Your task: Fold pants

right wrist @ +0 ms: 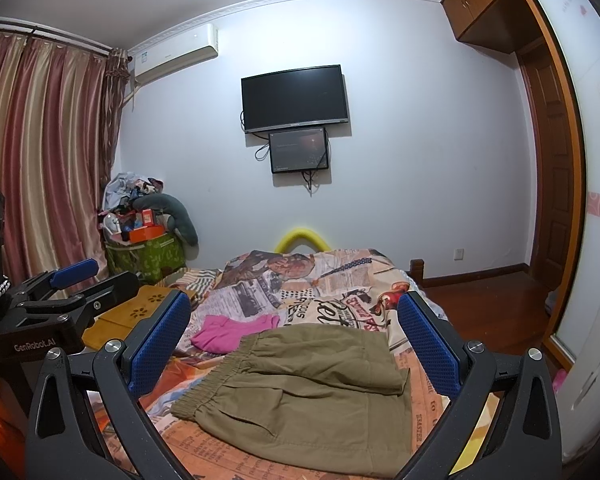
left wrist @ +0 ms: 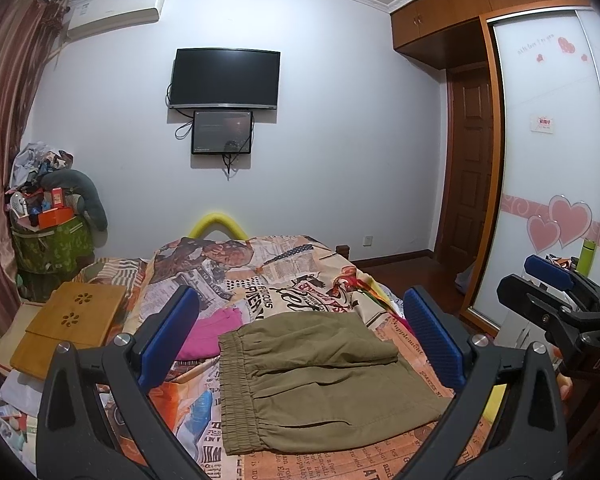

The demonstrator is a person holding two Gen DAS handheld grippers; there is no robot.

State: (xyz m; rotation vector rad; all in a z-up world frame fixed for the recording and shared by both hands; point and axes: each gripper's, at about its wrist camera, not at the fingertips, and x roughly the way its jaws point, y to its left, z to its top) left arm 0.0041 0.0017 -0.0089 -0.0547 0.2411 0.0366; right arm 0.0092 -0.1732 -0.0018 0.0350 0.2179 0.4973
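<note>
- Both grippers hover above the bed (left wrist: pixel 384 462), holding nothing; the folding looks finished or nearly so.
- Left gripper (left wrist: pixel 300 336): fingers wide apart, raised over the pants (left wrist: pixel 324 376).
- Pants lie folded into a compact rectangle, waistband to the left, beside a pink garment (left wrist: pixel 216 330).
- Right gripper (right wrist: pixel 296 344): fingers likewise spread, level; next, probably only a smoothing touch.

Left tool (left wrist: pixel 300 336) and right tool (right wrist: pixel 294 346) held level, side by side, both pointing forward, blue-padded fingers (left wrist: pixel 168 336) spread wide apart, gripping nothing.
</note>
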